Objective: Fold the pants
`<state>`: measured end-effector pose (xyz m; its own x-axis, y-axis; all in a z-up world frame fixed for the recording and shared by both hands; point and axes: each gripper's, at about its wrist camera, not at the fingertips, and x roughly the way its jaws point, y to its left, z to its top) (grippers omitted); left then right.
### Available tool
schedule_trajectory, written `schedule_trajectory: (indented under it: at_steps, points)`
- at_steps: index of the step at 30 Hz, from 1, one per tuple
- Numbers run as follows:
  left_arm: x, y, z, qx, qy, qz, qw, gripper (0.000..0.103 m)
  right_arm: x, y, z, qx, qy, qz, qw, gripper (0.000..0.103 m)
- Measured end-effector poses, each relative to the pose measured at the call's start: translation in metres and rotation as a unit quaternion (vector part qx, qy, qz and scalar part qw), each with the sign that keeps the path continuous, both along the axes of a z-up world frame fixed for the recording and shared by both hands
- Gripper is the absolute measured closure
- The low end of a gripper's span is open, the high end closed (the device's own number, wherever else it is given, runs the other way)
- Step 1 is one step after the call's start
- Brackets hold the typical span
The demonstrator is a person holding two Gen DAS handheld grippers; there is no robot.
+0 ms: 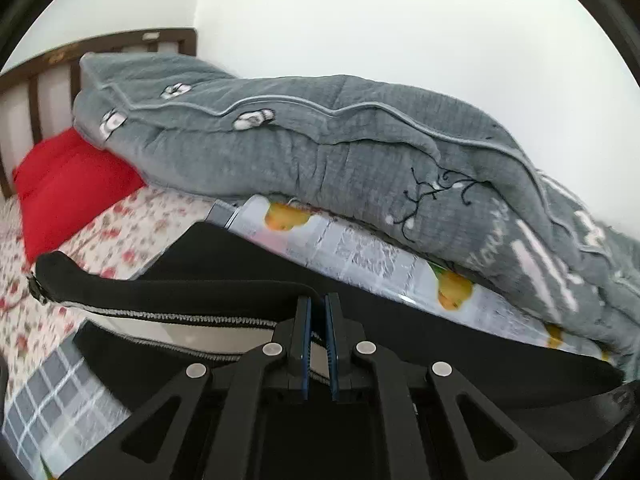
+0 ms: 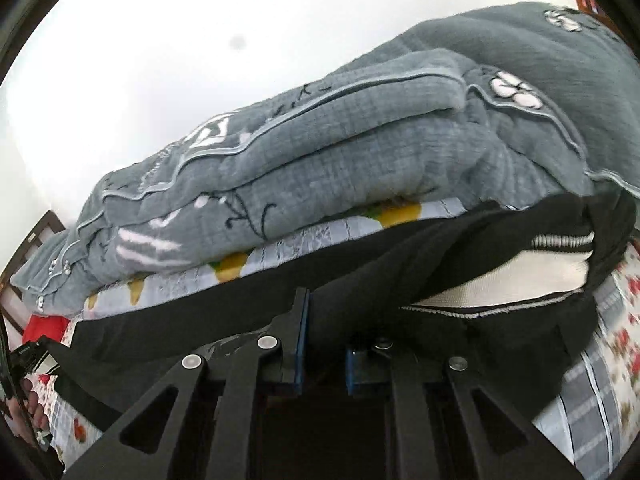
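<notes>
Left gripper [image 1: 318,304] nearest the lens, jaws drawn to a narrow gap and pinched on the waistband edge of the black pants [image 1: 400,320]; blue pads [image 1: 306,332] bracket the fabric. From the grip the band runs out to the left, zipper teeth [image 1: 160,314] along its lower edge, ending in a raised corner. The pants lie on the bed, long axis across the left wrist view, rear edge against a fruit-print sheet [image 1: 360,248]. Right gripper [image 2: 324,308]: left finger shows, right finger buried under cloth, so the pants [image 2: 360,280] are clamped between the jaws. In the right wrist view the waistband opening gapes at right, pale lining [image 2: 520,280] exposed, with the dark cloth stretching leftward along the bed. Grey quilt [image 1: 320,148] heaped behind the pants, against the white wall [image 1: 400,20]. Red pillow [image 1: 68,184] at the wooden headboard [image 1: 36,80]. Floral bedspread [image 1: 132,224] beneath; grey checked cloth [image 1: 52,400] at near left.
</notes>
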<state>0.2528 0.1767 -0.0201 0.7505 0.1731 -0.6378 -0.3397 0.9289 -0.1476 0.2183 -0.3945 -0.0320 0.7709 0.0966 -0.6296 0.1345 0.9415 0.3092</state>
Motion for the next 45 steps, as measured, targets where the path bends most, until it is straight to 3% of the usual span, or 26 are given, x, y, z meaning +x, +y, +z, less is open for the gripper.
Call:
schedule_trajectory:
  at_steps: [5, 9, 14, 19, 21, 24, 29, 31, 34, 39, 41, 42, 44, 45]
  points:
    - [0.027, -0.006, -0.022, 0.015, -0.008, 0.013, 0.9998, 0.092, 0.052, -0.005, -0.028, 0.012, 0.031, -0.020, 0.999, 0.087]
    - [0.031, -0.009, -0.041, -0.001, 0.008, 0.012, 0.9999, 0.047, 0.055, -0.014, -0.051, 0.089, 0.024, -0.033, 0.995, 0.068]
    - [0.008, -0.012, -0.032, 0.010, -0.003, 0.010, 0.9999, 0.039, 0.033, 0.006, -0.023, 0.034, -0.015, 0.000, 0.999, 0.059]
    - [-0.039, -0.017, -0.040, 0.015, 0.039, -0.032, 0.9986, 0.038, -0.013, 0.023, -0.008, -0.035, -0.013, 0.049, 0.998, 0.051]
    - [-0.068, -0.013, -0.051, -0.013, 0.055, -0.043, 0.9975, 0.038, -0.041, 0.023, -0.016, -0.064, 0.006, 0.060, 0.996, 0.051]
    - [-0.116, -0.005, -0.071, -0.084, 0.084, -0.056, 0.9913, 0.038, -0.087, 0.013, -0.033, -0.074, 0.019, 0.042, 0.996, 0.051]
    - [-0.143, -0.018, -0.098, -0.160, 0.109, -0.113, 0.9745, 0.038, -0.140, -0.009, -0.065, -0.024, 0.072, 0.039, 0.996, 0.045]
    - [-0.137, -0.025, -0.102, -0.184, 0.099, -0.126, 0.9698, 0.030, -0.145, -0.017, -0.085, 0.021, 0.107, 0.042, 0.993, 0.040]
    - [-0.124, -0.025, -0.105, -0.233, 0.085, -0.114, 0.9619, 0.030, -0.150, -0.024, -0.086, 0.053, 0.091, 0.023, 0.994, 0.040]
    - [-0.100, -0.010, -0.111, -0.293, 0.068, -0.067, 0.9512, 0.032, -0.122, -0.034, -0.093, 0.129, 0.086, 0.011, 0.988, 0.040]
    - [-0.091, -0.007, -0.112, -0.297, 0.067, -0.059, 0.9508, 0.033, -0.104, -0.036, -0.094, 0.145, 0.093, -0.001, 0.985, 0.044]
    - [-0.085, -0.006, -0.112, -0.294, 0.066, -0.055, 0.9519, 0.037, -0.095, -0.036, -0.094, 0.147, 0.096, -0.007, 0.984, 0.051]
    - [-0.075, -0.004, -0.114, -0.282, 0.069, -0.040, 0.9562, 0.049, -0.074, -0.035, -0.097, 0.143, 0.106, -0.014, 0.984, 0.067]
    - [-0.073, -0.003, -0.115, -0.272, 0.073, -0.029, 0.9592, 0.064, -0.068, -0.036, -0.099, 0.144, 0.107, -0.018, 0.984, 0.077]
